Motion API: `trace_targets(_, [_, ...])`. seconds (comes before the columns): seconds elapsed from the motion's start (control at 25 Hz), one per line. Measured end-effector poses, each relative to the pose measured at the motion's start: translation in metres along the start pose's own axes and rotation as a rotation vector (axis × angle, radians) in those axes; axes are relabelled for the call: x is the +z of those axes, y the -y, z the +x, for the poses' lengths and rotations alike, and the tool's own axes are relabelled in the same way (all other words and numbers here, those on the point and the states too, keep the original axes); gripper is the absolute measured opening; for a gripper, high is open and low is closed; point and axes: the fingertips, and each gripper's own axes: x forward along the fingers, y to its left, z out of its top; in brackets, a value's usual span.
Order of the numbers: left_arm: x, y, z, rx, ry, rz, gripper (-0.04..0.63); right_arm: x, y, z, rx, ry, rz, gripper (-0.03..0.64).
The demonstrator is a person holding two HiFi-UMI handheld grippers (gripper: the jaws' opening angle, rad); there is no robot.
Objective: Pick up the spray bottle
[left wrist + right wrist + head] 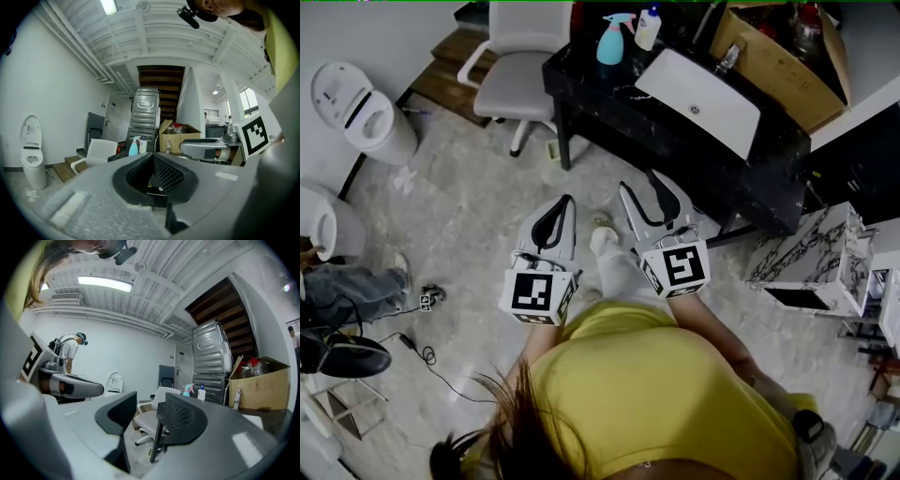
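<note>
Approach stage, as judged: spray bottle (612, 39) upright on the black counter (602, 96) beside the sink (703, 101), well apart from the left gripper (569, 199), closed on nothing, and the right gripper (637, 180), spread and empty, so a forward reach comes next.
</note>
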Motion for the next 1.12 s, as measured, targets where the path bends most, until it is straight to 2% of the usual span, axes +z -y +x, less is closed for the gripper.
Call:
trace_targets(0.28, [0.003,-0.043,0.061,0.012,0.016,-0.002,0.003,-0.004,0.034,0.074,0.024,0.009,-0.010,0.189])
trace_targets(0.52, [0.026,-0.081,0.153,-0.005,0.061,-0.004,0.005,-0.018,0.091,0.169,0.025,-0.015,-0.006,0.189])
trace_targets(0.64, [0.036,-0.106,0.202,0.001,0.077,0.023,0.005,-0.027,0.120,0.218,0.029,-0.028,-0.002,0.189])
trace_targets(0.92, [0.038,-0.145,0.298,0.012,0.047,0.022,0.005,-0.052,0.175,0.302,0.037,-0.051,-0.001,0.189])
trace_targets(1.12, [0.035,-0.156,0.348,-0.019,0.037,0.034,0.005,-0.068,0.207,0.337,0.003,-0.064,0.017,0.190])
